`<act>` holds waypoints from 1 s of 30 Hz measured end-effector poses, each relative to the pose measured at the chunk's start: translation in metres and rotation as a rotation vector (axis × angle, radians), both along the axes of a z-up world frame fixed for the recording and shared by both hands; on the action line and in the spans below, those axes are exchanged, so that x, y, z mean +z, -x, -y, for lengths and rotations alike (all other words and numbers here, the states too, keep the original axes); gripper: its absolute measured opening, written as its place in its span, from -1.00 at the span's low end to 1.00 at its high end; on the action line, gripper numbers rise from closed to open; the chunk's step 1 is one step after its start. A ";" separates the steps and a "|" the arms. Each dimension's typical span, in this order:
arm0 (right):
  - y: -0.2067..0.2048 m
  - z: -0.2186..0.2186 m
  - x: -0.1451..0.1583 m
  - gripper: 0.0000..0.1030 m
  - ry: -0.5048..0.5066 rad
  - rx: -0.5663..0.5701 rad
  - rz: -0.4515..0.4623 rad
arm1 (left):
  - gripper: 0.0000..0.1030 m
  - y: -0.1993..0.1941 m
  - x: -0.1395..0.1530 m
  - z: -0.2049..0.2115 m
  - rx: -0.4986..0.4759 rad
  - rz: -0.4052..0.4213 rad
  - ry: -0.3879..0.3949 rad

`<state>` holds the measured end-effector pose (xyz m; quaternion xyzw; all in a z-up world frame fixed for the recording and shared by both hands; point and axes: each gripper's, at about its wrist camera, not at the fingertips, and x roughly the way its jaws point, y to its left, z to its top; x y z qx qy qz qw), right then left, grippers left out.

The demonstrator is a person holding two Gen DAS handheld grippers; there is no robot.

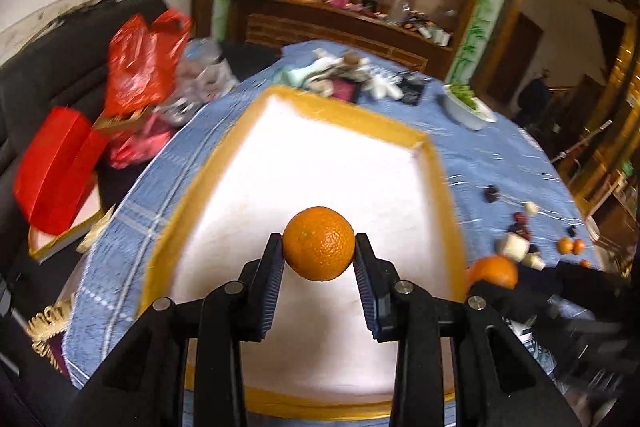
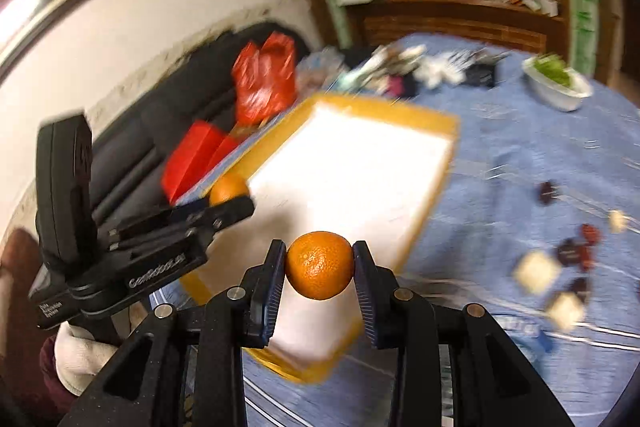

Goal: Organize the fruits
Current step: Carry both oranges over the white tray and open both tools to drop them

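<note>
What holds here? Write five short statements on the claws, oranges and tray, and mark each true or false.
1. The left claw grips an orange. True.
2. The right claw is open, holding nothing. False: it grips a second orange.
3. The tray has a yellow rim. True.
4. The tablecloth is red. False: it is blue.
5. The white bowl holds oranges. False: it holds something green.
</note>
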<state>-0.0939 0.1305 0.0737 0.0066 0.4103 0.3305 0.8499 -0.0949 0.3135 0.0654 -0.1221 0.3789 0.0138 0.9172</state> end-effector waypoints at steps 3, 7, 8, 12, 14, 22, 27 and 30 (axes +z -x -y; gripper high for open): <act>0.000 -0.037 -0.028 -0.27 0.053 0.049 -0.050 | -0.34 0.001 -0.013 -0.017 0.034 -0.024 0.017; 0.000 -0.061 -0.051 -0.26 0.088 0.067 -0.094 | -0.34 0.001 -0.019 -0.039 0.072 -0.029 0.062; 0.000 -0.065 -0.054 -0.24 0.093 0.066 -0.095 | -0.34 0.002 -0.019 -0.041 0.075 -0.024 0.069; 0.003 -0.067 -0.057 -0.24 0.106 0.054 -0.085 | 0.07 0.010 -0.012 -0.045 0.081 0.006 0.105; 0.006 -0.060 -0.049 -0.24 0.091 0.040 -0.070 | 0.17 0.012 -0.005 -0.044 0.079 0.028 0.117; 0.030 0.014 -0.001 0.01 -0.098 -0.105 0.017 | 0.45 0.032 0.039 -0.007 0.032 0.128 0.106; 0.043 0.075 0.015 0.03 -0.185 -0.215 0.057 | 0.48 0.033 0.055 0.044 -0.070 0.141 0.067; 0.045 0.113 0.012 0.12 -0.231 -0.291 0.048 | 0.48 0.030 0.057 0.076 -0.138 0.133 0.040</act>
